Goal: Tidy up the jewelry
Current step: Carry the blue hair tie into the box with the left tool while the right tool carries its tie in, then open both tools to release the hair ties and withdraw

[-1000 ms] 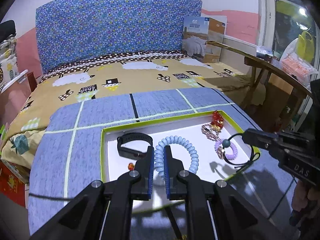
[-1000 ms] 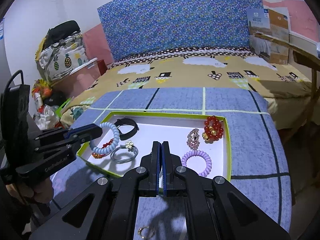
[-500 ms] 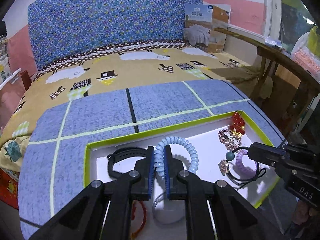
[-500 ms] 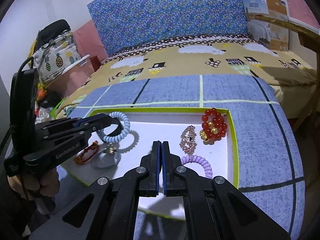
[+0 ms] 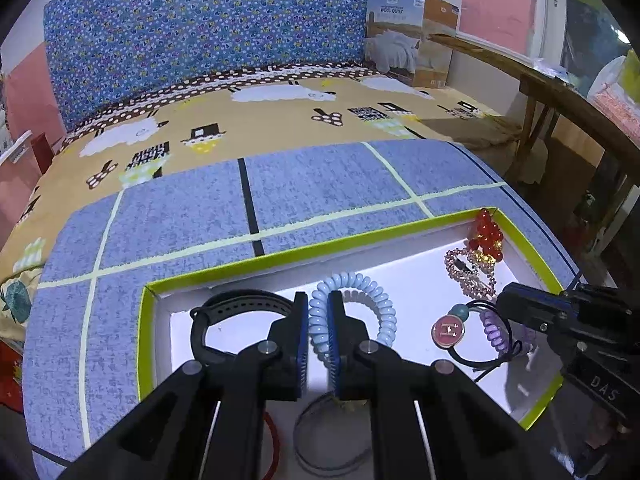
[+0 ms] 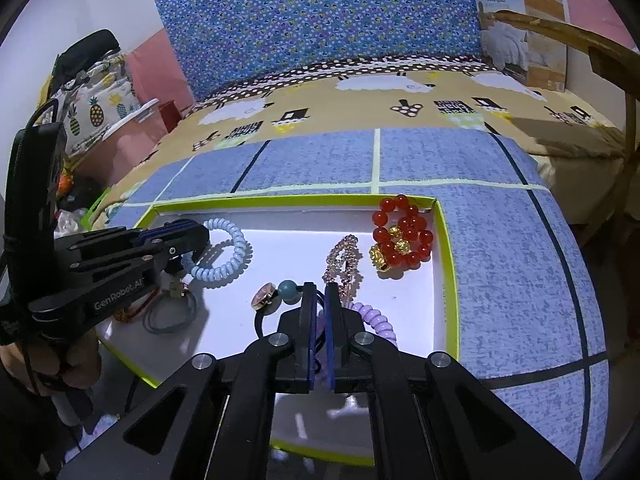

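A white tray with a green rim [image 5: 256, 260] [image 6: 448, 248] sits on a blue mat. My left gripper [image 5: 318, 312] [image 6: 200, 236] is shut on a light-blue coil hair tie [image 5: 360, 296] [image 6: 224, 256], held over the tray's left part. My right gripper [image 6: 319, 300] [image 5: 504, 300] is shut on a black elastic hair tie [image 5: 480, 360] [image 6: 260, 322] with a round pink charm [image 5: 448, 330] and a teal bead [image 6: 289, 291], held over the tray's middle. In the tray lie a red bead bracelet [image 6: 400, 236], a pink beaded clip [image 6: 344, 256], a purple coil tie [image 6: 376, 320] and a black band [image 5: 236, 308].
A grey ring [image 6: 168, 316] and a red cord [image 5: 274, 444] lie at the tray's near left. The mat [image 5: 180, 220] covers a bed with a patterned sheet [image 5: 280, 120]. A wooden frame [image 5: 540, 92] stands to the right. Bags [image 6: 92, 108] sit at the left.
Both grippers have moved forward and lower over the tray. The right gripper's black tie with its charm has come in over the tray's middle, and the left one's blue coil tie hangs lower.
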Demonstrator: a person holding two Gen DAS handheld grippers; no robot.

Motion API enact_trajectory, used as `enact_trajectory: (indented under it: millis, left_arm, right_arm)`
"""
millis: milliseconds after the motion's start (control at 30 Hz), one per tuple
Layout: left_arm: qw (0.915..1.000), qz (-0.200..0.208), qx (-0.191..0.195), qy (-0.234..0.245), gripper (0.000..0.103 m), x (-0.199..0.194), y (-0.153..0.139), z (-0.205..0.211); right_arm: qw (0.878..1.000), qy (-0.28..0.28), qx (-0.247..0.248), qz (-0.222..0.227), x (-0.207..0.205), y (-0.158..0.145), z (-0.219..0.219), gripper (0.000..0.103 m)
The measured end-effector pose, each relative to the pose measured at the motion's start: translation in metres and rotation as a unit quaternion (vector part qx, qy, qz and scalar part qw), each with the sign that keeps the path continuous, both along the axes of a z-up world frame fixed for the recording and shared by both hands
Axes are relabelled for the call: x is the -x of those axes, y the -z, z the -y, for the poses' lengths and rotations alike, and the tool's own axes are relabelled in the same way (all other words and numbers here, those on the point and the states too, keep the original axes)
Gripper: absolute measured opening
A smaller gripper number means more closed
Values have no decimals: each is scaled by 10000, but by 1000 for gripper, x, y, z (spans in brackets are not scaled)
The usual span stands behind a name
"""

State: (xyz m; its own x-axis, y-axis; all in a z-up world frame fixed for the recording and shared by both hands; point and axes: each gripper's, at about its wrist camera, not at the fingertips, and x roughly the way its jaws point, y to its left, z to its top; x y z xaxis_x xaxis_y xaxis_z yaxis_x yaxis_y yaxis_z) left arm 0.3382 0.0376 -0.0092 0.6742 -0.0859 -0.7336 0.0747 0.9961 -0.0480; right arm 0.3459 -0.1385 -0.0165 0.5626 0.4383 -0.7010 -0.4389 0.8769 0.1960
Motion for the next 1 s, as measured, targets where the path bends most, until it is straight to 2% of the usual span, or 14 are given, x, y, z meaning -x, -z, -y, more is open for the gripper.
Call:
enact_trajectory:
  millis: [100,200,333,633,900,967,1000]
  left_arm:
    - [10000,17,-11,2,12,1,1,-1]
    - [10000,-6,48,-11,20,2,1,-1]
    - [9998,12,159,-94,20,11,-1,-5]
    - [9984,442,264,-224,20,66,-27,-13]
    - [9969,586,379,-377,20,122,-34,-15]
    - [9967,592,389,-407,20,135,-34,-16]
    - [9966,581,392,-428,20,141,-33,-16]
  right_arm:
    - [10000,3,9,46,3,-2,1,14]
    - [9999,15,15,100,6,-5,3,14]
    - [9998,19,39,210,17,-12,5,14]
    - [9987,-146,13,478,65,-28,11,15]
    - [9979,-326,-25,552,119,-31,17,16]
    - [9978,-339,-30,574,133,-32,19,20]
    - [9977,-337,-39,587,137,-32,20,29]
